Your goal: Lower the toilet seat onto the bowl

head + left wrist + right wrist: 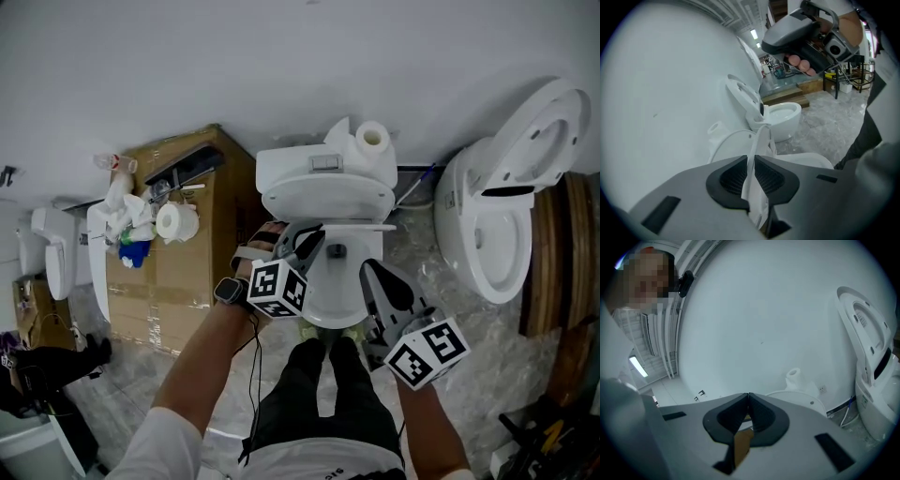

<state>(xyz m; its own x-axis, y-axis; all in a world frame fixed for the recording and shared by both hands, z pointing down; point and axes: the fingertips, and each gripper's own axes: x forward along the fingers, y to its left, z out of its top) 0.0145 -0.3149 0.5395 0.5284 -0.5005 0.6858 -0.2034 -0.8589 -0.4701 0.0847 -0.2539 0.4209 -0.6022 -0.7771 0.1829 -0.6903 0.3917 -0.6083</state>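
The white toilet stands right in front of me, its tank [323, 169] against the wall and its bowl [336, 286] below. My left gripper [312, 236] reaches over the bowl's left side. It is shut on the thin white edge of the toilet seat [758, 140], which runs upright between the left gripper's [752, 161] dark pads. The seat stands tilted up off the bowl, close to the raised lid [326, 200]. My right gripper [367, 269] hangs over the bowl's right side. In its own view the right gripper [748, 399] is shut, holding nothing.
A second toilet [487, 220] with its lid [548, 131] up stands to the right. A paper roll [373, 138] sits on the tank. A cardboard box [183, 267] with a paper roll [176, 222] and clutter is at the left, a third toilet [54, 248] beyond it.
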